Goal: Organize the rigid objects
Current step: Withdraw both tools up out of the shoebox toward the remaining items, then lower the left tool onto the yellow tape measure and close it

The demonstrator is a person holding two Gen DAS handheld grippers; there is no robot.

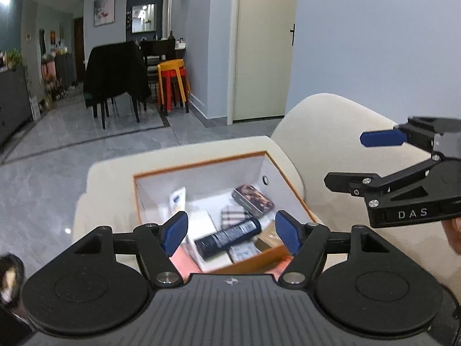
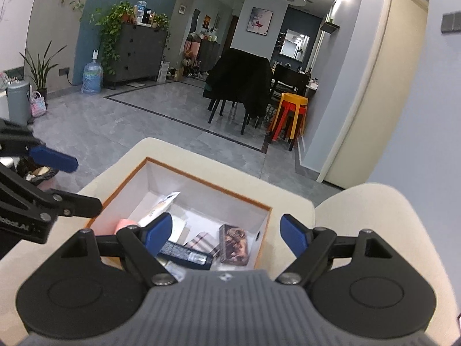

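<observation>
Nearest, the left tool (image 1: 232,232) has its blue pads spread wide with nothing between them, hanging above an open box (image 1: 201,163). The right tool (image 2: 226,232) is also spread wide and empty, above the same box. In the left wrist view the right tool enters from the right edge, well above the box, with a bit of a hand (image 1: 456,233) behind it.

The box, orange-edged with white inner walls, sits on a cream cushioned seat (image 1: 112,178). Inside lies a jumble of rigid objects: a black cylinder (image 1: 227,238) with white print, lying on its side in the near part; just beyond it a plaid-patterned item (image 1: 234,214); farther right a dark patterned tin (image 1: 253,200); at far left a white packet (image 1: 178,201) leaning on the wall.

Beyond the seat, grey floor tiles stretch to a dining chair draped in black (image 1: 115,72) and stacked yellow and red stools (image 1: 173,82).
</observation>
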